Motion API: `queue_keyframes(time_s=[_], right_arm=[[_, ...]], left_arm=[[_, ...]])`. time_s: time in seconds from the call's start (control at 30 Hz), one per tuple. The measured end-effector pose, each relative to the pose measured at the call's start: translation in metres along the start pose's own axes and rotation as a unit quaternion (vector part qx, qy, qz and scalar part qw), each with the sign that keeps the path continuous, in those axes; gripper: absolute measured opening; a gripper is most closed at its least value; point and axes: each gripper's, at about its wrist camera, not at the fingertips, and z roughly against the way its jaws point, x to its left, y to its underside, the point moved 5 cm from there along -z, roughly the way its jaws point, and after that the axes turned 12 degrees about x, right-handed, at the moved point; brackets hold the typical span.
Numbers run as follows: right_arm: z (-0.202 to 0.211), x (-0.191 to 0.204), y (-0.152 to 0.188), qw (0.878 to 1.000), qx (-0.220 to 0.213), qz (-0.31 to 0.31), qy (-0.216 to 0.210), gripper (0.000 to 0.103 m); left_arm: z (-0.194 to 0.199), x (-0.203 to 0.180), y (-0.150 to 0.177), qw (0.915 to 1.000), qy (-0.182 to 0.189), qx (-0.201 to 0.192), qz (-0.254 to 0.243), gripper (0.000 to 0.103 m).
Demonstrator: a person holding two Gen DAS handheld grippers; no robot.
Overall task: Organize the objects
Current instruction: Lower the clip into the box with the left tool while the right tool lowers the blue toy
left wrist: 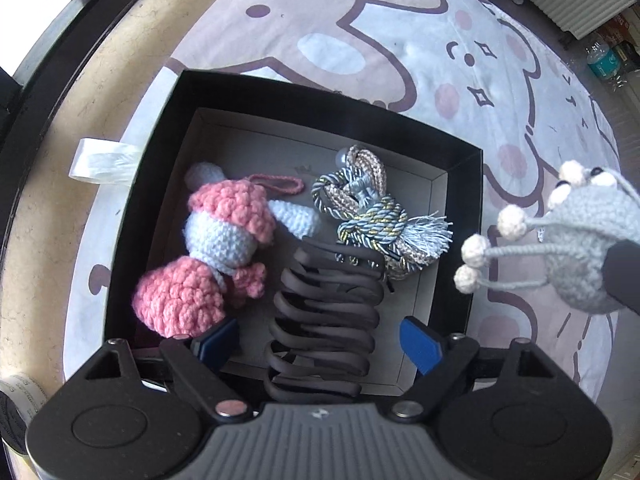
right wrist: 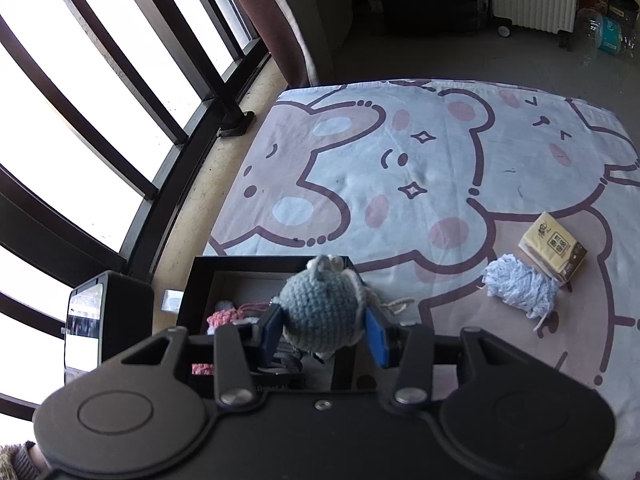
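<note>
Jaws of the right gripper (right wrist: 325, 332) are clamped on a grey-blue crocheted toy (right wrist: 320, 304), its blue pads pressing the round body from both sides. That toy hangs over the near right edge of the black box (left wrist: 160, 184); in the left wrist view it (left wrist: 588, 248) sits just outside the box's right wall, its thin strands tipped with cream balls reaching toward the rim. Jaws of the left gripper (left wrist: 320, 340) stand spread wide with nothing between the pads, hovering over the near part of the box.

Inside the box, on its grey floor, lie three things. A pink-and-white crocheted doll (left wrist: 216, 256) fills the left side, its pink loop pointing toward the middle. A bundle of braided cords and tassels (left wrist: 372, 216) in blue, gold and beige lies at the right rear, near the right wall. A dark claw hair clip (left wrist: 324, 320) rests in the near middle, its teeth touching the cords and close to the doll.

The box stands on a cartoon-bear blanket (right wrist: 400, 160). Well apart from it on the blanket lie a pale blue yarn clump (right wrist: 520, 284) and, touching that, a yellow tissue pack (right wrist: 554, 246).
</note>
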Motion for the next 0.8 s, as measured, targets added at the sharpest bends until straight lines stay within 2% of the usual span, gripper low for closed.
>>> queue_keyframes(time_s=[0.1,0.17,0.33,0.57,0.7,0.8], right_arm=[[-0.004,0.007,0.002,1.000,0.009,0.009,-0.001,0.046],[-0.006,0.011,0.004,1.000,0.016,0.015,0.001,0.046],[-0.011,0.015,0.013,0.999,0.045,0.032,0.003,0.046],[-0.032,0.015,0.026,0.995,0.094,0.043,0.014,0.046],[-0.033,0.013,0.026,0.994,0.097,0.044,0.026,0.046],[-0.032,0.007,0.023,0.994,0.093,0.038,0.032,0.046]], left_arm=[[0.009,0.000,0.000,0.9998,-0.003,-0.016,-0.010,0.082],[0.010,0.001,0.000,0.9997,-0.006,-0.017,-0.014,0.075],[0.011,0.009,-0.003,0.9998,0.003,-0.018,0.007,0.068],[0.000,0.001,0.000,0.9997,-0.013,-0.002,-0.019,0.068],[-0.008,0.000,0.000,0.9996,0.017,0.016,-0.013,0.068],[-0.013,-0.005,0.001,0.9995,0.023,0.021,-0.010,0.076]])
